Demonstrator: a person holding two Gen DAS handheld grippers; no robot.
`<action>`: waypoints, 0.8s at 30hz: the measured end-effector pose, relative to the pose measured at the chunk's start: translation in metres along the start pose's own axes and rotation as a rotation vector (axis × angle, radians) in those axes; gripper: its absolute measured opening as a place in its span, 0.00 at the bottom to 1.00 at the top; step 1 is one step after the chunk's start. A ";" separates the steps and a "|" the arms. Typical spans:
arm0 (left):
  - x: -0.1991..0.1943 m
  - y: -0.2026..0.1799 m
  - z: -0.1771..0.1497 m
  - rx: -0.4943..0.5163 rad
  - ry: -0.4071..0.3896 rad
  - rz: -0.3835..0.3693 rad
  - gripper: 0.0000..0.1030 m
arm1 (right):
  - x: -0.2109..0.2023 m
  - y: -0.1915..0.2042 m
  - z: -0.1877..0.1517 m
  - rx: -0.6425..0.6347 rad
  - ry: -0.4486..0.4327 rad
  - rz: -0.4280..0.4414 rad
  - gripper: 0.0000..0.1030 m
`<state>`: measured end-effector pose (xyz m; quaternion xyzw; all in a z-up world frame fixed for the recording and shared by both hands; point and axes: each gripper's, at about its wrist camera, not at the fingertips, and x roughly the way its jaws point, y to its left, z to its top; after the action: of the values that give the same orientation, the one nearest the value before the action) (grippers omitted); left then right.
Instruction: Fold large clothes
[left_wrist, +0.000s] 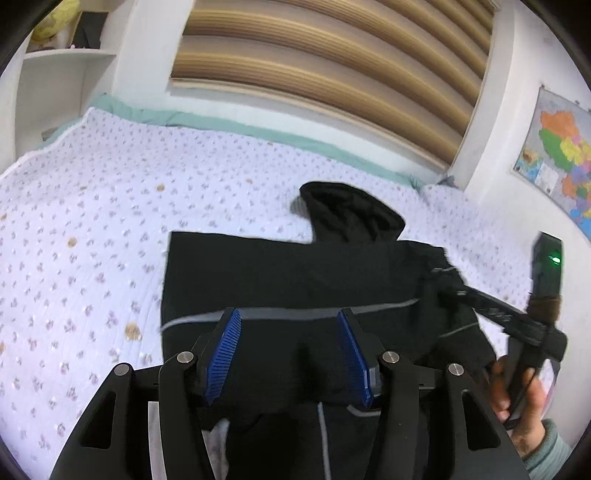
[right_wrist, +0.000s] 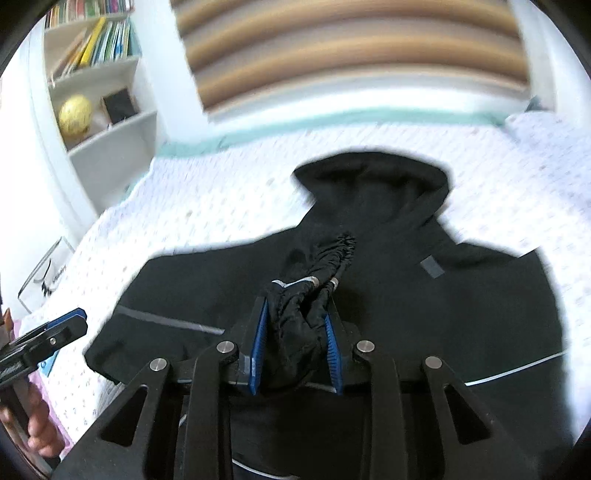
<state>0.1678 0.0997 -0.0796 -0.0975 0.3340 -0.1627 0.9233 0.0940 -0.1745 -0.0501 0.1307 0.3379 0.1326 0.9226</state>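
A black hooded jacket (left_wrist: 295, 273) with thin grey stripes lies flat on the bed, its hood (left_wrist: 351, 214) pointing to the far wall. My left gripper (left_wrist: 288, 332) is open and empty, hovering over the jacket's near part. My right gripper (right_wrist: 295, 325) is shut on a bunched black sleeve cuff (right_wrist: 317, 277) and holds it over the jacket's (right_wrist: 443, 314) middle, below the hood (right_wrist: 373, 184). In the left wrist view the right gripper (left_wrist: 443, 273) comes in from the right. The left gripper (right_wrist: 79, 319) shows at the left edge of the right wrist view.
The bed has a pale floral quilt (left_wrist: 92, 221) with a green border along the far wall. A white bookshelf (right_wrist: 103, 92) stands at the left. A slatted headboard panel (left_wrist: 332, 74) and a wall map (left_wrist: 561, 158) lie beyond the bed.
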 end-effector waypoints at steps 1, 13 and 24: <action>0.003 -0.002 0.003 -0.003 0.002 -0.006 0.54 | -0.009 -0.009 0.005 0.009 -0.014 -0.009 0.31; 0.094 -0.057 -0.008 0.099 0.178 -0.026 0.54 | -0.068 -0.148 0.016 0.128 -0.050 -0.176 0.31; 0.148 -0.071 -0.044 0.230 0.297 0.083 0.54 | 0.007 -0.203 -0.067 0.096 0.199 -0.299 0.32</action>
<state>0.2298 -0.0233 -0.1786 0.0475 0.4495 -0.1743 0.8748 0.0868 -0.3506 -0.1707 0.1092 0.4492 -0.0100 0.8867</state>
